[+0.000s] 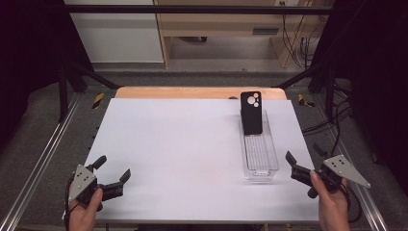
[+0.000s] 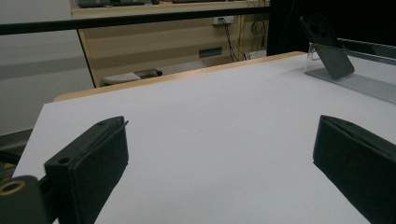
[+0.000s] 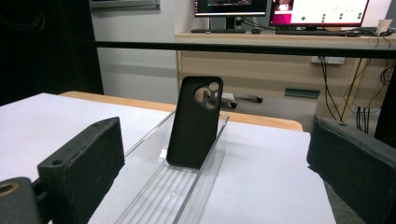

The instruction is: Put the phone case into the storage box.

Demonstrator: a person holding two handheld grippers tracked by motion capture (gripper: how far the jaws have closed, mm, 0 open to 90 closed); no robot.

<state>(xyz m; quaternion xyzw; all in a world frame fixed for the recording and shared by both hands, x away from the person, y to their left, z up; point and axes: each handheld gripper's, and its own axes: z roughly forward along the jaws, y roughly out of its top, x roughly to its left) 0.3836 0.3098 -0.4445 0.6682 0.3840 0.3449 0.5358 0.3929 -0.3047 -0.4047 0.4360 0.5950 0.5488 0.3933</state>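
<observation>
A black phone case (image 1: 251, 113) stands upright at the far end of a clear plastic tray (image 1: 260, 163), camera cutouts at the top. My left gripper (image 1: 114, 167) rests at the near left of the white table, open, nothing between its jaws. At the near right edge, just right of the tray, my right gripper (image 1: 304, 153) is held open and empty. The right gripper view looks between that gripper's (image 3: 217, 135) jaws at the case (image 3: 194, 123) in the tray (image 3: 173, 191). In the left gripper view, the left gripper (image 2: 224, 140) faces bare table, with the case (image 2: 327, 46) far off to the right.
The white table top (image 1: 183, 144) has a wooden strip (image 1: 192, 92) along its far edge. Aluminium rails (image 1: 38, 163) run along both sides, with black frame posts behind. A desk with monitors (image 3: 280, 9) stands beyond the table.
</observation>
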